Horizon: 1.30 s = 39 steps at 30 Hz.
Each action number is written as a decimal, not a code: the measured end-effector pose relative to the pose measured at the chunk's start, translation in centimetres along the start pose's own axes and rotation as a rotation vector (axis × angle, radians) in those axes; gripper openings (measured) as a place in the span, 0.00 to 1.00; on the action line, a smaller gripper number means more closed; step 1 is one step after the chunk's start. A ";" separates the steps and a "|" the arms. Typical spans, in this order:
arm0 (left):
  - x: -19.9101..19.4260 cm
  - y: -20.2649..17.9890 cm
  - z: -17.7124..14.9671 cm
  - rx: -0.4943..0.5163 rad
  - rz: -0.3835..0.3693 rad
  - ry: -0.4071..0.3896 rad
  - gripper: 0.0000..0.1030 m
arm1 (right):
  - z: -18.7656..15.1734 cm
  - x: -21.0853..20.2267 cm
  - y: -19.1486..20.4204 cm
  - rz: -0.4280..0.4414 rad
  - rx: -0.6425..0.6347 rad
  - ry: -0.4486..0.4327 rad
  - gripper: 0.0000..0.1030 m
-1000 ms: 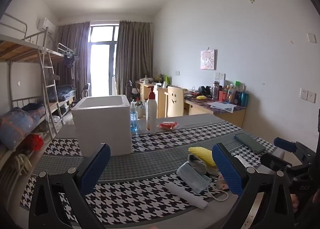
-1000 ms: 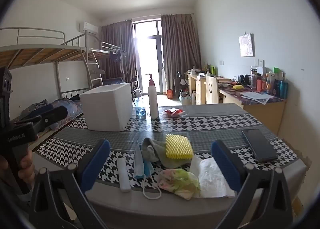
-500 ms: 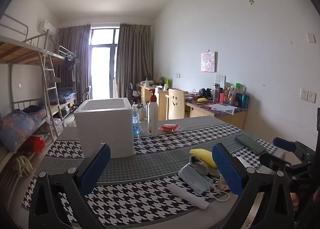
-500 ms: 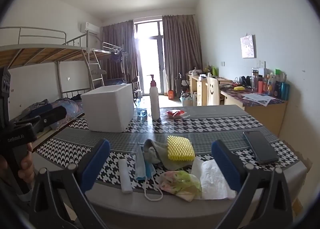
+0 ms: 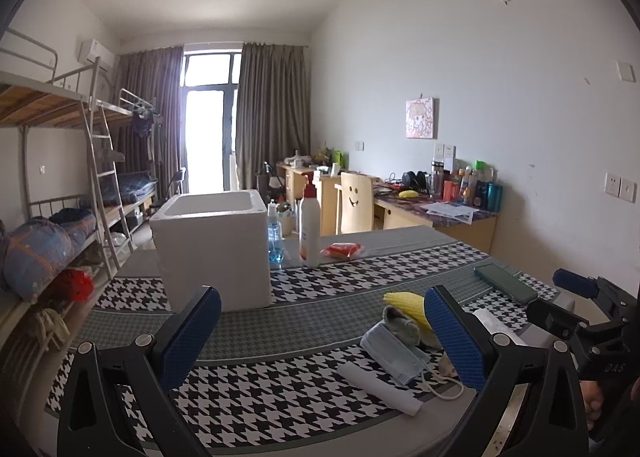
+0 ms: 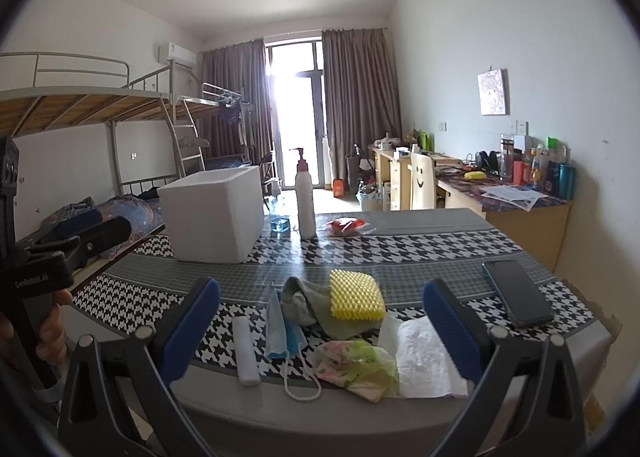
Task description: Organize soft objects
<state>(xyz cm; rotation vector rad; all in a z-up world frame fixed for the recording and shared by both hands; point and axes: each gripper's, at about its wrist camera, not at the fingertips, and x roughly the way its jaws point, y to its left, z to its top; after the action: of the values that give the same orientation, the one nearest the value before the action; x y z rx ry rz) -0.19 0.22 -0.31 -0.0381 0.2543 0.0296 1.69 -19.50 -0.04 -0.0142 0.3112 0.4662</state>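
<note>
Currently both the left gripper [image 5: 322,333] and right gripper [image 6: 322,327] hover with fingers spread wide, empty. Soft items cluster at the near table edge: yellow ridged sponge [image 6: 356,295], grey crumpled cloth [image 6: 304,303], blue face mask [image 6: 285,331], white rolled bandage [image 6: 246,351]. Far left, the open white foam box [image 6: 214,213] likely serves as receptacle; clear tablecloth lies between.

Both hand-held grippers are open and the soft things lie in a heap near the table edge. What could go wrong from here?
1. The mask lies partly under the grey cloth, so a pinch may lift both.
2. The mask's ear loop and the floral pouch sit at the table edge; a nudge could drop them.
3. The phone lies close beside the heap and might be bumped by the right hand-held gripper.
</note>
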 end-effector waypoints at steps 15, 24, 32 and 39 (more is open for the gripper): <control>0.1 -0.4 -0.1 0.018 -0.012 0.014 0.99 | -0.1 0.1 -0.4 -0.013 0.012 0.004 0.99; 0.4 -0.5 0.0 0.017 -0.012 0.031 0.99 | -0.1 0.1 -0.6 -0.018 0.016 0.005 0.99; 0.7 -0.5 -0.1 0.007 -0.020 0.041 0.99 | -0.2 0.3 -0.8 -0.017 0.023 0.010 0.99; 1.4 -0.8 -0.3 0.018 -0.029 0.068 0.99 | -0.1 0.5 -0.9 -0.021 0.023 0.015 0.99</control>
<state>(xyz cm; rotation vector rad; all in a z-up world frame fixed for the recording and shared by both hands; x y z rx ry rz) 1.16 -0.55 -0.91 -0.0246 0.3224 -0.0030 2.48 -20.07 -0.31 0.0014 0.3308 0.4423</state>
